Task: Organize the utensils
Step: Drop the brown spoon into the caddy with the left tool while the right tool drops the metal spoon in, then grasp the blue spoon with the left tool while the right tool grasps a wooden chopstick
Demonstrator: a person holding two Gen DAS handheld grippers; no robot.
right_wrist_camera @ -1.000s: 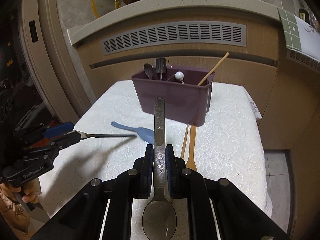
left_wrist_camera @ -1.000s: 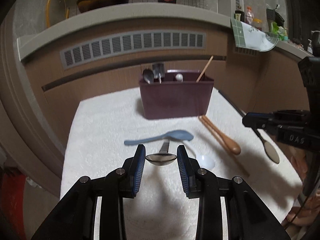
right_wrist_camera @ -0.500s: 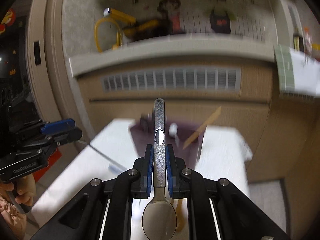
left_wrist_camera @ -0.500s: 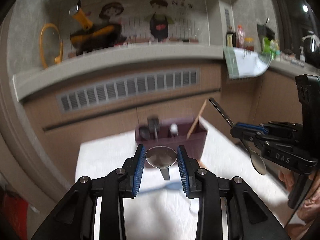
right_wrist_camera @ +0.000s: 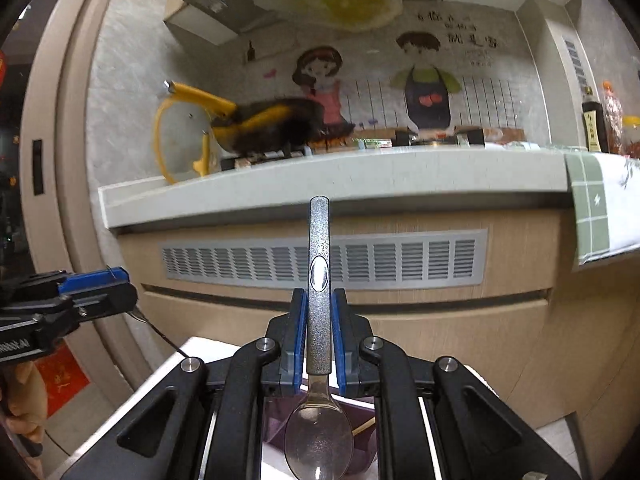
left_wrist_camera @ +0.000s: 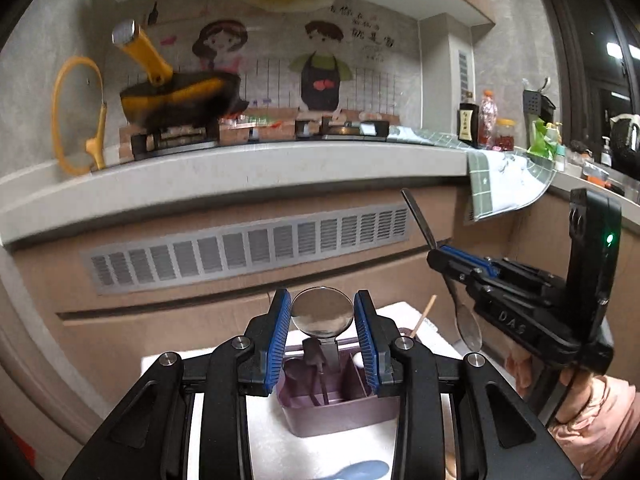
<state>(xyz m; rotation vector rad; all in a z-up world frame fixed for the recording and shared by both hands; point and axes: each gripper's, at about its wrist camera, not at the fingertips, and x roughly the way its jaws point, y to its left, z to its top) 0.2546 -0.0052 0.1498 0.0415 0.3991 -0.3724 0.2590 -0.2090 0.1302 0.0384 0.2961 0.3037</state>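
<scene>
My left gripper (left_wrist_camera: pixel 322 320) is shut on the round bowl of a metal spoon (left_wrist_camera: pixel 322 314), whose handle hangs down over the purple utensil bin (left_wrist_camera: pixel 340 414). The bin stands on the white cloth-covered table (left_wrist_camera: pixel 276 440) and holds dark utensils and a wooden stick (left_wrist_camera: pixel 424 316). My right gripper (right_wrist_camera: pixel 319 320) is shut on the handle of a second metal spoon (right_wrist_camera: pixel 319 264), with its bowl near the camera. In the left wrist view the right gripper (left_wrist_camera: pixel 460 266) hangs to the right of the bin. The left gripper (right_wrist_camera: pixel 96 292) shows at the left edge of the right wrist view.
A blue plastic spoon (left_wrist_camera: pixel 362 470) lies on the cloth in front of the bin. Behind the table runs a counter (left_wrist_camera: pixel 240 172) with a yellow-handled pan (left_wrist_camera: pixel 180 96), bottles (left_wrist_camera: pixel 468 120) and a hanging green towel (left_wrist_camera: pixel 504 184). A vent grille (right_wrist_camera: pixel 320 260) sits below.
Both grippers have risen with their spoons and moved toward the bin. The bin has dropped from the middle of both views to the bottom, under the fingers.
</scene>
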